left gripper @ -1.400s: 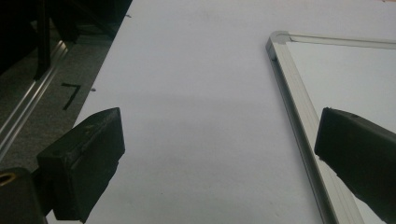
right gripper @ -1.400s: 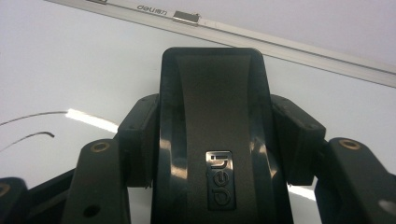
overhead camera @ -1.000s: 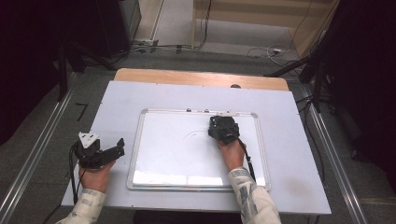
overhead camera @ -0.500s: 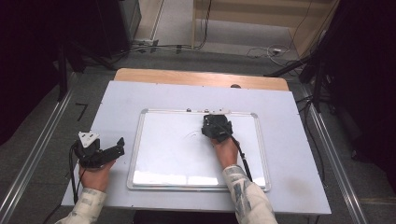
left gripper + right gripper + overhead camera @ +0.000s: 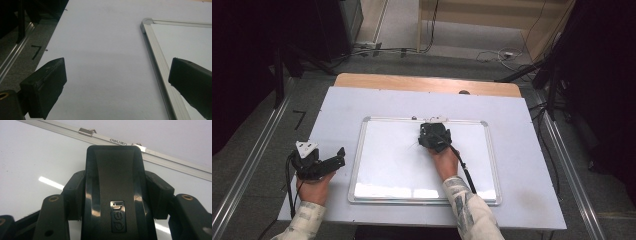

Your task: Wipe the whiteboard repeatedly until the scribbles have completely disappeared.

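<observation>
At the left of the high view, the left tongs (image 5: 337, 159) rest low over the pale worktop (image 5: 332, 107), held in the person's left hand (image 5: 315, 186), just beside the left rail of the whiteboard (image 5: 387, 160). Their jaws stand wide apart with nothing between them; in the left gripper view one jaw sits over bare worktop and the other over the whiteboard's aluminium frame (image 5: 156, 62). The whiteboard lies flat in the middle of the worktop. Toward its upper middle, the right tongs (image 5: 430, 136) are clamped on a black eraser (image 5: 113, 192), which is pressed down on the white surface close to the top rail. In the right gripper view the eraser bears a "deli" badge, and two small metal clips (image 5: 85, 131) sit on the frame beyond it. A cable (image 5: 462, 167) trails back along the right forearm.
</observation>
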